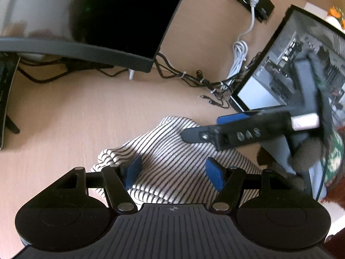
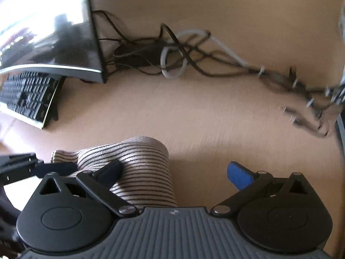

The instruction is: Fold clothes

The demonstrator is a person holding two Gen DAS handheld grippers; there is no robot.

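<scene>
A white garment with thin black stripes [image 1: 170, 151] lies bunched on the beige desk [image 1: 90, 112]. My left gripper [image 1: 173, 171] is open just above it, its blue pads [image 1: 133, 170] spread over the cloth. My right gripper [image 1: 207, 129] shows in the left wrist view, reaching in from the right over the garment's far edge. In the right wrist view the garment [image 2: 138, 168] lies under the left finger [image 2: 108, 170] of my right gripper [image 2: 174, 172], which is open and empty. The left gripper's fingertip [image 2: 56, 168] shows at the left there.
A dark monitor [image 1: 120, 19] stands at the back. A tangle of black and white cables [image 1: 200, 79] runs behind the garment. A computer case [image 1: 291, 64] stands at the right. A black keyboard [image 2: 28, 95] leans at the left under a monitor [image 2: 49, 32].
</scene>
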